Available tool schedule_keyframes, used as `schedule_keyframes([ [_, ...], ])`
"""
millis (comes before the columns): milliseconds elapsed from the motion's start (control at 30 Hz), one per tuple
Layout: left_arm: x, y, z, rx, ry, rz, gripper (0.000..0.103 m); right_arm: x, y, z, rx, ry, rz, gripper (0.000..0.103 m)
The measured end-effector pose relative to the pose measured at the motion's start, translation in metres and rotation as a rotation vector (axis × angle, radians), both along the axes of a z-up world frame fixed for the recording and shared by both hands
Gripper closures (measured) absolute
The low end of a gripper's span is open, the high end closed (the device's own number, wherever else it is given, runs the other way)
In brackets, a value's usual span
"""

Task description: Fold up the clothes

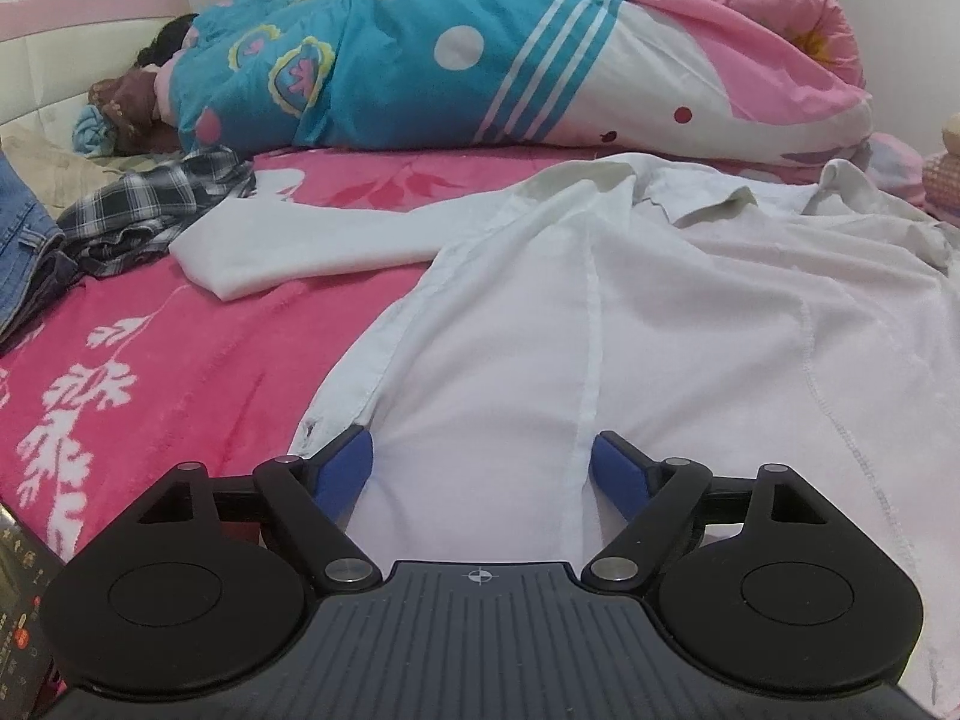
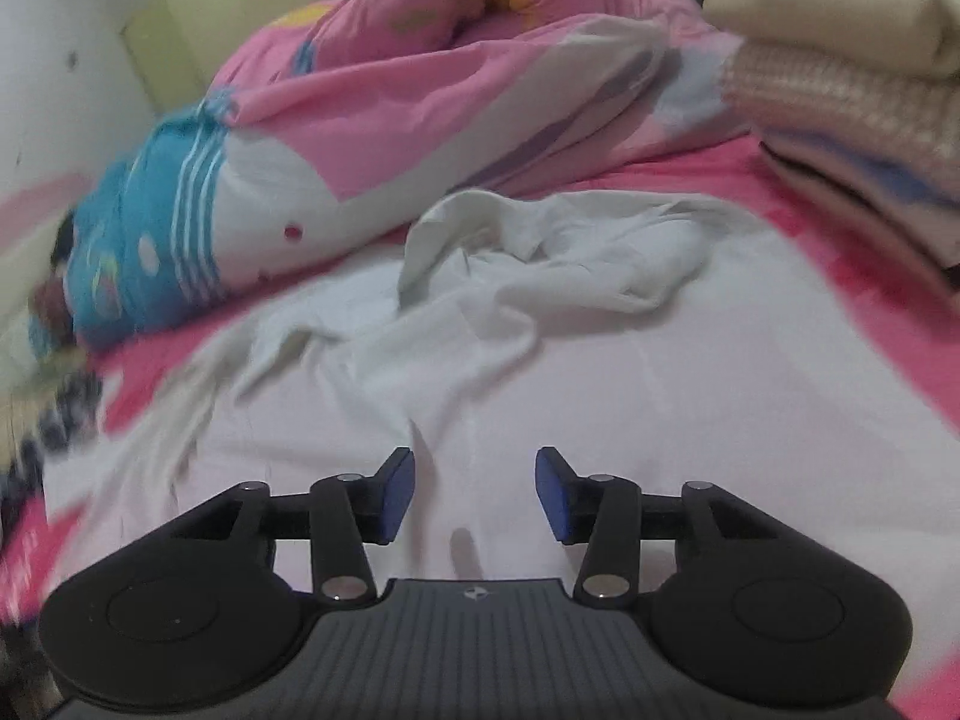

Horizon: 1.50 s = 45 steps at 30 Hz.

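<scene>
A white shirt (image 1: 690, 312) is spread across a bed covered by a pink blanket (image 1: 180, 360) with a white leaf pattern. The shirt is laid with its hem at the near edge of the bed and its collar (image 1: 714, 198) toward the far side, where a rolled quilt (image 1: 480, 48) in blue, pink and white is heaped along the bed. One sleeve (image 1: 300, 240) is stretched out flat to the left over the blanket.

The left gripper (image 1: 482, 471) is seen low over the hem near the shirt's left edge. Its blue pads (image 1: 345, 468) are set wide apart, with shirt cloth lying between them but not pinched; nothing is held.

The right gripper (image 2: 474, 495) is seen over the body of the shirt in a blurred view. Its jaws are about half open, and the cloth below is not gripped. The crumpled collar area (image 2: 540, 252) lies beyond it.

At the bed's left edge a checked garment (image 1: 156, 210) is bunched beside a piece of denim (image 1: 24, 240). At the right edge a stack of folded textiles (image 2: 852, 90) is seen.
</scene>
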State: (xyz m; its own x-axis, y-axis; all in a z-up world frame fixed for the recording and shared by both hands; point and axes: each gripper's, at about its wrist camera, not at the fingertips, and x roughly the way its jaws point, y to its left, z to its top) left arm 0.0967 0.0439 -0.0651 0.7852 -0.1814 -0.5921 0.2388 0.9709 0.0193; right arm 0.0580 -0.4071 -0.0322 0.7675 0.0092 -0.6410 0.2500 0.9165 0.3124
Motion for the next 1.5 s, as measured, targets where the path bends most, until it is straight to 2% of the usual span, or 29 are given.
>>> schedule_keyframes([
  [67,0.001,0.000,0.000,-0.001,0.001,0.004,0.020,-0.013,0.004,-0.002,-0.037,0.058,0.054,0.038],
  [200,0.001,0.000,-0.001,-0.005,0.004,0.010,0.019,-0.020,0.028,-0.018,-0.182,0.120,0.152,0.038],
  [233,0.001,0.000,-0.001,-0.006,0.004,0.010,0.018,-0.021,0.035,-0.022,-0.222,0.132,0.176,0.045],
  [300,0.001,0.001,-0.002,-0.008,0.003,0.011,0.018,-0.025,0.045,-0.025,-0.304,0.132,0.201,0.065],
  [333,0.001,0.000,-0.002,-0.008,0.001,0.011,0.018,-0.028,0.044,-0.023,-0.315,0.131,0.191,0.092],
  [367,0.001,0.000,-0.002,-0.008,0.000,0.012,0.018,-0.033,0.040,-0.019,-0.321,0.130,0.174,0.103],
  [500,0.000,0.001,-0.003,-0.007,-0.006,0.009,0.018,-0.053,0.020,-0.011,-0.380,0.141,0.077,0.103],
  [567,0.001,0.001,-0.003,-0.008,-0.006,0.007,0.018,-0.062,0.000,-0.014,-0.359,0.156,0.005,0.103],
  [667,0.001,0.001,-0.003,-0.010,-0.005,0.005,0.017,-0.069,-0.025,-0.024,-0.289,0.156,-0.049,0.103],
  [700,0.001,0.001,-0.003,-0.011,-0.004,0.005,0.017,-0.070,-0.026,-0.024,-0.294,0.154,-0.062,0.103],
  [800,0.001,0.001,-0.003,-0.012,-0.004,0.005,0.017,-0.074,-0.020,-0.017,-0.389,0.176,-0.105,0.100],
  [867,0.001,0.001,-0.003,-0.012,-0.005,0.005,0.017,-0.083,-0.011,-0.006,-0.438,0.143,-0.099,0.098],
  [900,0.001,0.001,-0.003,-0.012,-0.005,0.004,0.017,-0.088,-0.006,0.000,-0.460,0.123,-0.078,0.098],
  [1000,0.001,0.001,-0.004,-0.013,-0.006,0.003,0.017,-0.106,0.032,0.018,-0.487,0.023,0.189,0.095],
  [1033,0.001,0.001,-0.004,-0.012,-0.006,0.002,0.016,-0.112,0.046,0.023,-0.498,-0.006,0.286,0.087],
  [1067,0.001,0.001,-0.003,-0.012,-0.006,0.002,0.016,-0.118,0.063,0.022,-0.526,-0.012,0.413,0.075],
  [1133,0.001,0.001,-0.003,-0.012,-0.006,0.002,0.016,-0.130,0.092,0.014,-0.618,0.014,0.629,0.063],
  [1200,0.001,0.001,-0.004,-0.011,-0.007,0.002,0.016,-0.139,0.111,-0.001,-0.723,0.067,0.771,0.062],
  [1300,0.001,0.000,-0.004,-0.009,-0.010,0.003,0.016,-0.140,0.114,-0.018,-0.771,0.116,0.817,0.062],
  [1367,0.001,0.000,-0.004,-0.007,-0.010,0.004,0.016,-0.135,0.111,-0.028,-0.787,0.139,0.811,0.066],
  [1400,0.001,0.000,-0.004,-0.007,-0.010,0.004,0.016,-0.134,0.106,-0.029,-0.756,0.140,0.812,0.066],
  [1433,0.001,0.000,-0.004,-0.007,-0.009,0.003,0.016,-0.133,0.102,-0.030,-0.726,0.140,0.814,0.083],
  [1467,0.001,0.000,-0.004,-0.007,-0.009,0.002,0.016,-0.132,0.098,-0.030,-0.702,0.140,0.816,0.094],
  [1500,0.001,0.000,-0.004,-0.007,-0.009,0.003,0.016,-0.135,0.098,-0.028,-0.705,0.139,0.825,0.100],
])
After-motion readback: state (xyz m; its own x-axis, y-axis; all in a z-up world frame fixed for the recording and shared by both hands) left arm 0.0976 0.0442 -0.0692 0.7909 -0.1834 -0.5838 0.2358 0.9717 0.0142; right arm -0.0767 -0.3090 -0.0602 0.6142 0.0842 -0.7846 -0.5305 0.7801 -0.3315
